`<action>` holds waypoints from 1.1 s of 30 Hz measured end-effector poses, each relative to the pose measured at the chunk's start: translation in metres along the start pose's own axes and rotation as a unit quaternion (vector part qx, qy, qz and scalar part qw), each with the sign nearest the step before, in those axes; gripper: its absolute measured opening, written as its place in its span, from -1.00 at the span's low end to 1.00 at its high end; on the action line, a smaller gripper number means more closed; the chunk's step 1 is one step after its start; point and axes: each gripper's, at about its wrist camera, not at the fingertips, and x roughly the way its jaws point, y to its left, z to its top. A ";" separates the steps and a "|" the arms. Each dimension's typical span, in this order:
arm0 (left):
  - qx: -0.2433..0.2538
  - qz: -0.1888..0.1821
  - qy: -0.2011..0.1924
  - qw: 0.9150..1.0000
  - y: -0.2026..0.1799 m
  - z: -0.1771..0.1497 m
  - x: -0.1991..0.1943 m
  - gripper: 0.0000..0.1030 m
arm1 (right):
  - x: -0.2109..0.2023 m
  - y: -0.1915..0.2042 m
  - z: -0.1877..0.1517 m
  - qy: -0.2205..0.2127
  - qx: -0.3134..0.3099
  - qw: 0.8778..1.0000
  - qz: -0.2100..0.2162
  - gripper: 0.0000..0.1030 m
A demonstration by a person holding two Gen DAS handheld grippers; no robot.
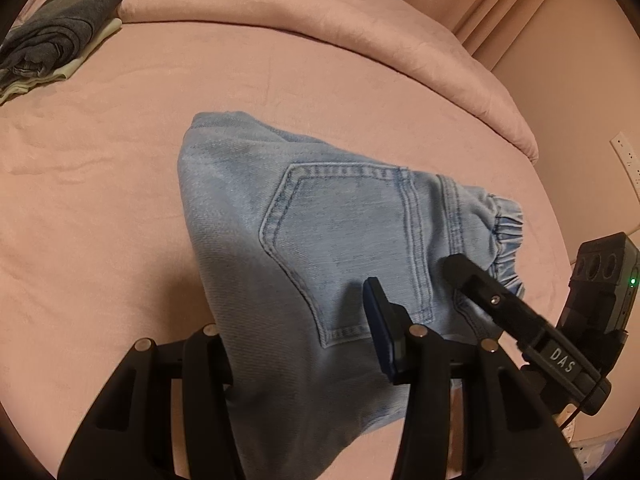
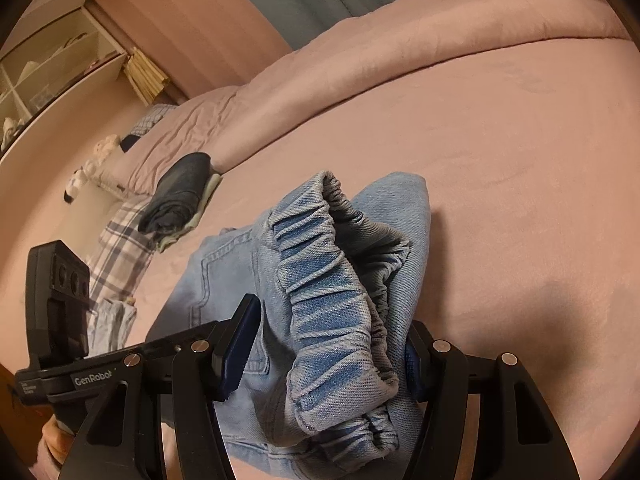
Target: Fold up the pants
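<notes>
Light blue denim pants (image 1: 320, 216), folded into a short bundle with a back pocket facing up, sit partly raised off the pink bed sheet (image 1: 100, 200). My left gripper (image 1: 296, 312) is shut on the near folded edge; cloth hides its left finger, and the blue-padded right finger (image 1: 380, 320) shows. One finger (image 1: 472, 280) of my right gripper reaches in from the right at the elastic waistband (image 1: 508, 236). In the right wrist view my right gripper (image 2: 332, 320) is shut on the bunched waistband (image 2: 332, 280), which fills the gap between its pads. The left gripper's body (image 2: 60, 280) is at the left.
A stack of folded dark grey clothes (image 1: 60, 28) (image 2: 180, 196) lies at the far side of the bed. A rolled pink duvet (image 1: 320, 12) runs along the back. A plaid cloth (image 2: 120, 248) lies at the bed's left side, below a shelf unit (image 2: 48, 72).
</notes>
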 end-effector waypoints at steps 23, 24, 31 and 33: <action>0.017 -0.027 -0.041 0.999 0.031 -0.009 -0.032 -0.09 | -0.003 0.053 -0.005 -0.006 -0.056 0.998 -0.018 0.25; 0.016 -0.029 -0.043 0.999 0.033 -0.009 -0.032 -0.09 | -0.003 0.054 -0.005 -0.007 -0.057 0.998 -0.018 0.25; 0.014 -0.039 -0.061 0.997 0.046 -0.002 -0.041 -0.09 | 0.002 0.072 0.002 -0.007 -0.071 0.997 -0.027 0.25; 0.013 -0.040 -0.066 0.997 0.049 0.001 -0.044 -0.09 | 0.003 0.078 0.005 -0.010 -0.078 0.996 -0.030 0.25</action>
